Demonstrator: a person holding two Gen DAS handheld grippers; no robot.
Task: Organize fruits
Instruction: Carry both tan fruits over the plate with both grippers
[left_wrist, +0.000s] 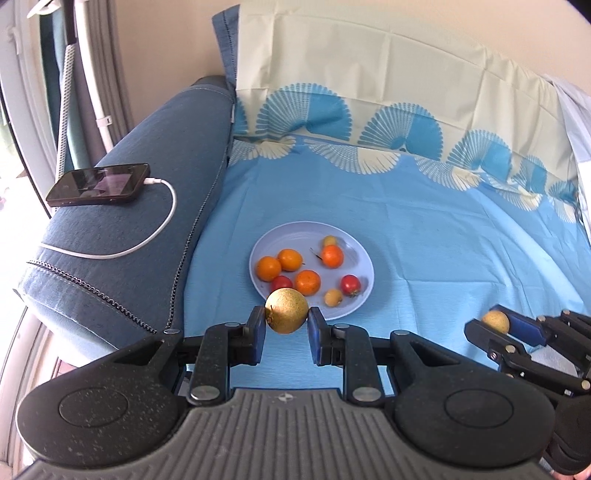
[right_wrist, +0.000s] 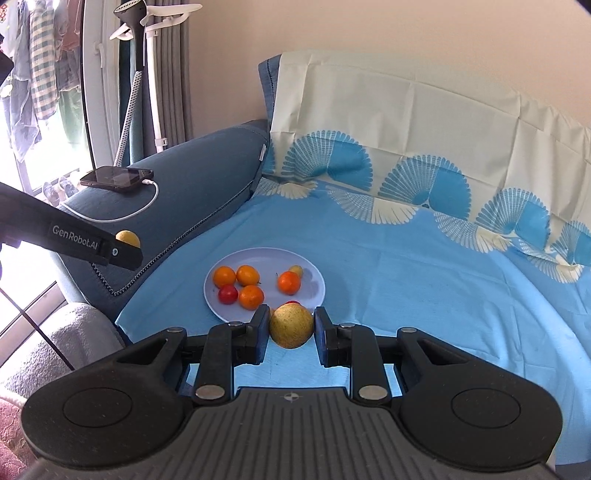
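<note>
A pale blue plate (left_wrist: 354, 258) (right_wrist: 314, 291) lies on the blue sheet with several oranges (left_wrist: 269, 268) (right_wrist: 251, 296), two red fruits (left_wrist: 350, 284) (right_wrist: 227, 294) and small yellow fruits (left_wrist: 333, 297). My left gripper (left_wrist: 286, 320) is shut on a yellow-green pear (left_wrist: 286, 310), held above the plate's near rim; it also shows in the right wrist view (right_wrist: 127, 238). My right gripper (right_wrist: 291, 326) is shut on another yellow pear (right_wrist: 291, 326) just in front of the plate; it shows at the right of the left wrist view (left_wrist: 495, 320).
A dark blue sofa arm (left_wrist: 122, 266) (right_wrist: 192, 192) at the left carries a phone (left_wrist: 98, 184) (right_wrist: 116, 178) with a white charging cable (left_wrist: 162, 225). A cream and blue patterned cloth (left_wrist: 388, 96) covers the backrest. A garment steamer stand (right_wrist: 147, 48) is by the window.
</note>
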